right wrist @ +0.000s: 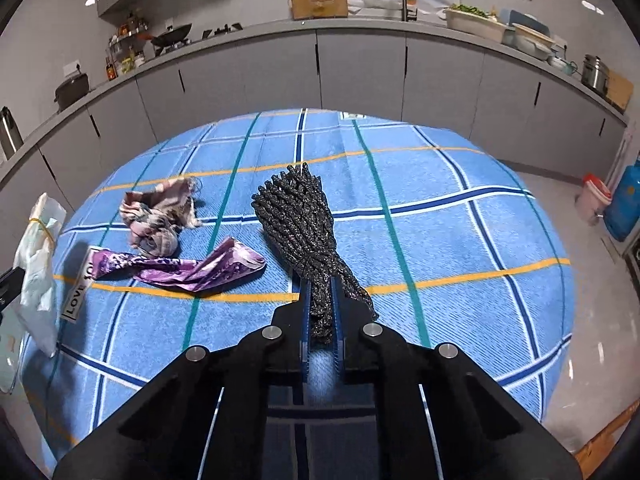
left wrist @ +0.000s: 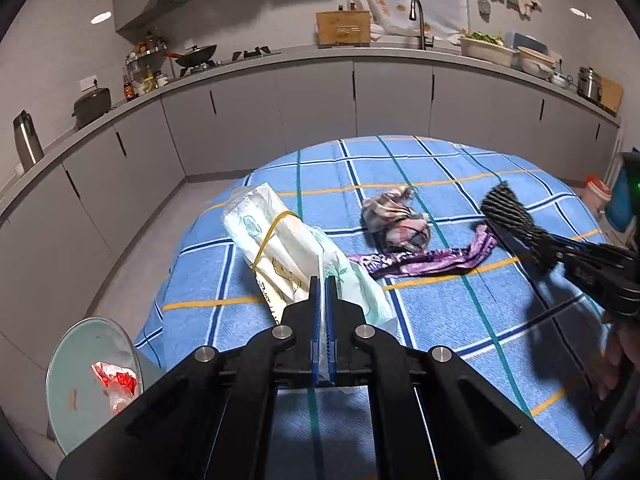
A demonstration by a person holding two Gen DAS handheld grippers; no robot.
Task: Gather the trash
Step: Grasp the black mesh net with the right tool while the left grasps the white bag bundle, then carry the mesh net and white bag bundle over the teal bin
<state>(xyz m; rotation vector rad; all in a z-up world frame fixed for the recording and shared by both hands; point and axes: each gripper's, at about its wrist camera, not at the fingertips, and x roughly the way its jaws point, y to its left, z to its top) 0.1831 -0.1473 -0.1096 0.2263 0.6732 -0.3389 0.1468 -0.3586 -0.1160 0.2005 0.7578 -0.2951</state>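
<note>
Left gripper (left wrist: 323,280), jaws clamped narrow on white plastic bag (left wrist: 276,248) over the tablecloth's (right wrist: 460,208) 9 o'clock edge; bin (left wrist: 72,380) partly cut off below. Crumpled rag (right wrist: 154,216), purple wrapper (right wrist: 180,266) centre. Right gripper (right wrist: 322,284) grips black foam net (right wrist: 298,216); 3 o'clock cloth bare

Blue checked cloth (right wrist: 440,216) on table; wok (left wrist: 196,56), faucet (left wrist: 418,20), cutting board (left wrist: 342,28) on counter.
</note>
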